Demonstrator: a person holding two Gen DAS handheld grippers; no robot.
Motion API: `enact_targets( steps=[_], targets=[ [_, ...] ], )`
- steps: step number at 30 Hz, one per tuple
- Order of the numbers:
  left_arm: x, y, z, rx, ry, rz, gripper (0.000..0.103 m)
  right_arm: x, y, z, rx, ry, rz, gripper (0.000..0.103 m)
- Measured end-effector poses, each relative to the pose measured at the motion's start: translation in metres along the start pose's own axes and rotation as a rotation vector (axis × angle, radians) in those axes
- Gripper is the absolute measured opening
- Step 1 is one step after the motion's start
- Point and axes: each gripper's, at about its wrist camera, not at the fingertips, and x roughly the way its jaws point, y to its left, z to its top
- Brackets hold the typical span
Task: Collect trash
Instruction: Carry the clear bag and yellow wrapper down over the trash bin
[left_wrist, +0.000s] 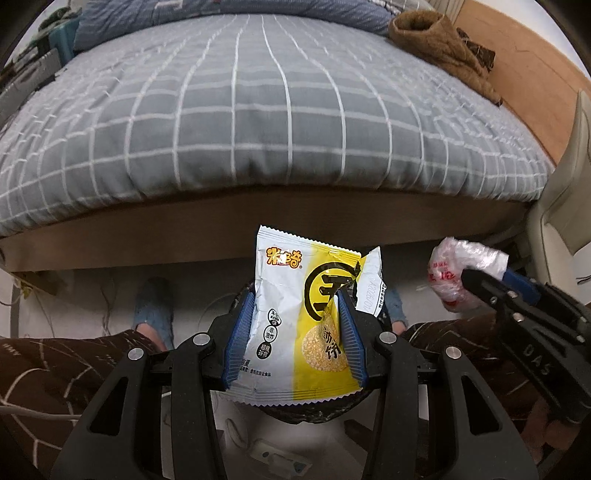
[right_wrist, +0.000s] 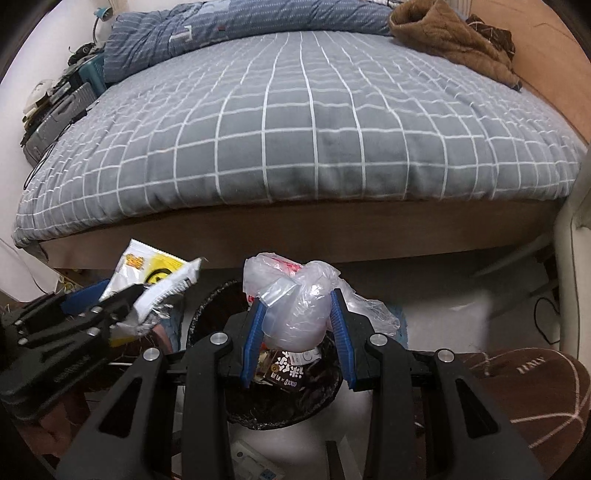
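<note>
My left gripper (left_wrist: 295, 295) is shut on a white and yellow snack wrapper (left_wrist: 291, 325), held upright between the blue pads. That wrapper (right_wrist: 147, 269) shows again at the left of the right wrist view. My right gripper (right_wrist: 297, 301) is shut on a crumpled clear plastic bag (right_wrist: 295, 306), which also shows at the right of the left wrist view as the plastic bag (left_wrist: 454, 273). Both grippers hang over a round trash bin with a black liner (right_wrist: 325, 398) on the floor; some packaging lies inside it. In the left wrist view, the wrapper hides most of the bin (left_wrist: 295, 413).
A bed with a grey checked cover (right_wrist: 295, 129) rises just beyond the bin, with brown clothing (right_wrist: 450, 40) at its far right. A person's patterned trouser legs (left_wrist: 66, 362) flank the bin. A white chair (left_wrist: 569, 192) stands right. Cables and a power strip (left_wrist: 277, 458) lie on the floor.
</note>
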Motion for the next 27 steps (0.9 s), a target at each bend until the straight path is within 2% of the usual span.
enact_targets(
  steps=[14,16,19,23,27],
  targets=[
    [0.046,-0.025,-0.004,0.05,0.066,0.004,0.046,0.026,-0.014,-0.003,0.018,0.053,-0.022,0.033],
    [0.05,-0.023,-0.007,0.044,0.07,0.007,0.05,0.027,-0.014,-0.002,0.02,0.056,-0.021,0.033],
    [0.053,-0.018,-0.008,0.023,0.071,0.012,0.063,0.029,-0.01,-0.002,0.013,0.061,-0.012,0.033],
    [0.053,-0.01,-0.006,0.005,0.067,0.021,0.075,0.032,-0.002,-0.002,-0.003,0.065,-0.003,0.033],
    [0.05,0.003,-0.005,-0.005,0.062,0.035,0.079,0.035,0.005,0.0,-0.018,0.068,0.006,0.033]
  ],
)
